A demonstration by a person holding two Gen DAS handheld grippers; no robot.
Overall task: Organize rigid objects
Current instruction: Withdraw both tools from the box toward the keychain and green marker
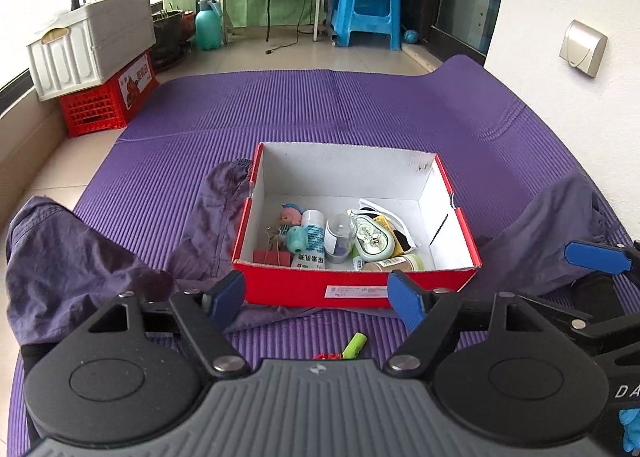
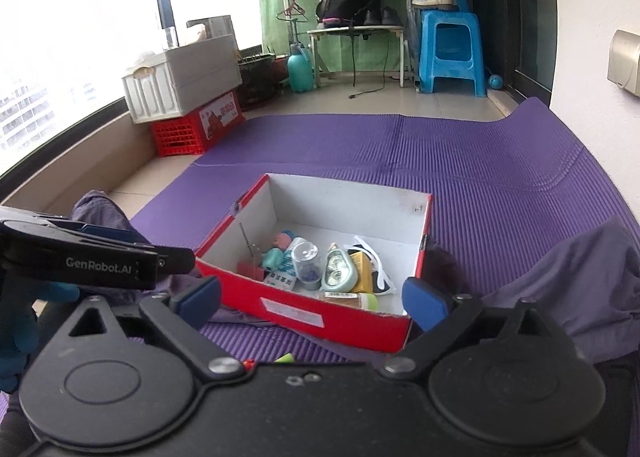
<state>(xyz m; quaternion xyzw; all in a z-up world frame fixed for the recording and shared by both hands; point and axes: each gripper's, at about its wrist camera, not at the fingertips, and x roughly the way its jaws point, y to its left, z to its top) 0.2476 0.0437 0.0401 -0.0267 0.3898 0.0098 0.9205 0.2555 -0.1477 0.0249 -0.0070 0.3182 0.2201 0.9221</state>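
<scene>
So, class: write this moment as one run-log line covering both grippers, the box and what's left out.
left gripper: open, empty | right gripper: open, empty | red box: holds small items | green tube: on purple mat, outside box

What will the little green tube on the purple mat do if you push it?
The green tube looks round and lies on its side on the ribbed mat, so it would probably roll a little, though the ridges may stop it. It looks small and stiff, likely light. Its smooth, narrow body could slip between wide pads.
</scene>
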